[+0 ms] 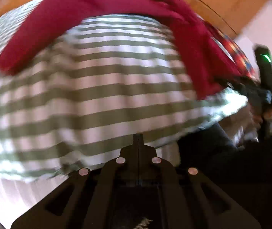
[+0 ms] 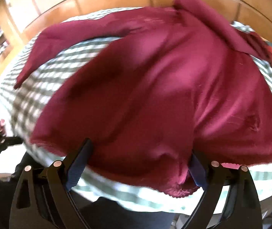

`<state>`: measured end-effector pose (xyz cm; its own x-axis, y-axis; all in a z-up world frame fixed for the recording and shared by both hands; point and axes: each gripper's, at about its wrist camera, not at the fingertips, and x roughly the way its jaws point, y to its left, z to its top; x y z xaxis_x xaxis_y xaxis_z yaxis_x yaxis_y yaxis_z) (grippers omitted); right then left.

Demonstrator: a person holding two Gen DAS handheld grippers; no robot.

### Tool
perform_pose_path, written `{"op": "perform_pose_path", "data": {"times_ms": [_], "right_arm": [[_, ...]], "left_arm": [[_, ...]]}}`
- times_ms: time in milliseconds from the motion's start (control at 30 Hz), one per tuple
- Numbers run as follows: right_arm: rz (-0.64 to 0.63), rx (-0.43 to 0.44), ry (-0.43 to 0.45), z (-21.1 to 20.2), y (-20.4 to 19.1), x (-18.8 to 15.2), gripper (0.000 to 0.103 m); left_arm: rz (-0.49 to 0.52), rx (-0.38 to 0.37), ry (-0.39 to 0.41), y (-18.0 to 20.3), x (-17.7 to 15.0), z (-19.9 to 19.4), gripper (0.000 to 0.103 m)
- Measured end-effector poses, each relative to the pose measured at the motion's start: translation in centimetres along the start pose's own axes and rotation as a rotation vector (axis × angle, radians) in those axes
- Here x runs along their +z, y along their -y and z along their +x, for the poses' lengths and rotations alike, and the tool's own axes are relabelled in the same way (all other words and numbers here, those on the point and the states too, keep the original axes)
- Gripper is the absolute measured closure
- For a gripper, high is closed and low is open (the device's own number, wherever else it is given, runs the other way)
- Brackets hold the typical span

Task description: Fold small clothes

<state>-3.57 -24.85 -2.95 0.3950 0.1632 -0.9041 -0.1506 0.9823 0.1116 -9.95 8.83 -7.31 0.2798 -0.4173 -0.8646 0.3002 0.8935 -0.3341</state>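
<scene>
1. The right gripper is spread wide apart, its two black fingers with blue ribbed pads standing on either side of the near hem of a dark red, soft-fabric garment. The pads clasp nothing; the hem lies between them.
2. The left gripper has its black fingers pressed together, tips meeting at the near edge of a green-and-white striped cloth. Whether any fabric is pinched between them cannot be told; the view is blurred.
3. The dark red garment lies spread flat on the striped cloth, which covers the surface beneath it. One long sleeve stretches out to the left in the right wrist view.
4. In the left wrist view, the garment runs across the far side of the striped cloth.
5. Behind the cloth stand orange-brown wooden panels.
</scene>
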Motion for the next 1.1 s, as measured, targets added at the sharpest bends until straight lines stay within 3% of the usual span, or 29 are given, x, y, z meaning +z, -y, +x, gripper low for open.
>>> {"op": "perform_pose_path", "data": {"times_ms": [100,167,233,400,567,700,733,767,833,933,1100], "right_arm": [[0.087,0.051,0.002,-0.5,1.5,1.3,0.011],[0.109,0.028,0.039,-1.6,2.3,2.0,0.011],[0.127,-0.018,0.080,-2.7,3.1,2.1,0.011],[0.209,-0.084,0.127,-4.2,6.0,2.6,0.011],[0.237,-0.108,0.158,-3.9,7.2,4.2,0.011],[0.254,-0.104,0.171,-3.4,8.2,5.6,0.011],[0.260,-0.105,0.174,-3.0,8.4,6.1,0.011],[0.267,-0.107,0.173,-2.7,8.4,6.4,0.011],[0.279,-0.100,0.169,-1.9,8.6,7.1,0.011],[0.277,-0.107,0.167,-1.3,8.8,7.5,0.011],[0.283,-0.101,0.138,0.1,9.1,7.7,0.011]], "left_arm": [[-0.061,-0.045,0.106,-0.8,1.9,-1.1,0.099],[-0.053,-0.080,0.158,-0.5,4.5,-1.0,0.068],[-0.060,-0.089,0.212,0.2,7.4,-0.5,0.053],[-0.150,-0.170,0.252,1.4,15.1,2.7,0.037],[-0.317,-0.145,0.275,0.3,20.0,5.1,0.023],[-0.532,-0.157,0.280,-3.3,21.8,7.2,0.026],[-0.575,-0.165,0.287,-4.3,22.1,7.7,0.043],[-0.592,-0.159,0.283,-5.0,22.3,8.2,0.075],[-0.596,-0.146,0.280,-5.9,22.8,8.6,0.091],[-0.571,-0.075,0.374,-7.1,23.6,6.4,0.093],[-0.525,0.070,0.437,-11.9,26.0,2.6,0.094]]}}
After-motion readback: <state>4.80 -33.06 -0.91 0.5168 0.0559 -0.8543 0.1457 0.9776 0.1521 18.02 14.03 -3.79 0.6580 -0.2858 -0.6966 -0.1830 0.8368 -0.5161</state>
